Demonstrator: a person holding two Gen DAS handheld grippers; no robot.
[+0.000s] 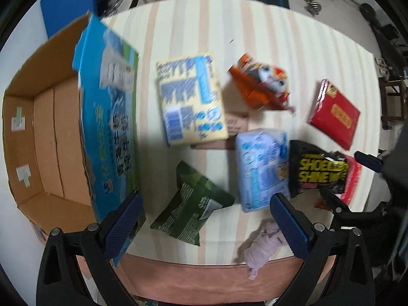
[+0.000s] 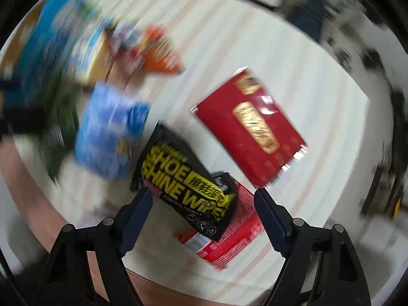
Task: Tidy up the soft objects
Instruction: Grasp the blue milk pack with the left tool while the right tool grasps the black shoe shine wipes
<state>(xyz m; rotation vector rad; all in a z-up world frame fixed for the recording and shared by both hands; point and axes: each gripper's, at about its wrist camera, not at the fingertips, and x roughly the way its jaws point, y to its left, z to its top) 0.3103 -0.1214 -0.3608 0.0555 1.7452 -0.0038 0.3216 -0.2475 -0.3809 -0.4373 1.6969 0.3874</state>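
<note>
Soft packets lie on a cream striped tablecloth (image 1: 293, 38). My left gripper (image 1: 206, 196) points down, open and empty, above a green packet (image 1: 191, 204). Beside that packet are a light blue pack (image 1: 262, 168), a yellow pack (image 1: 191, 99), an orange cartoon packet (image 1: 260, 84) and a lilac cloth bundle (image 1: 262, 247) at the front edge. My right gripper (image 2: 202, 191) is open above a black shoe-shine wipes pack (image 2: 186, 181), which lies on a red pack (image 2: 229, 234). Its pads do not press on it. A flat red packet (image 2: 250, 127) lies further back.
An open cardboard box (image 1: 51, 140) with a blue printed side stands at the table's left end. One of the right gripper's fingers (image 1: 367, 160) shows at the right edge of the left wrist view. Weights and furniture lie on the floor beyond the table.
</note>
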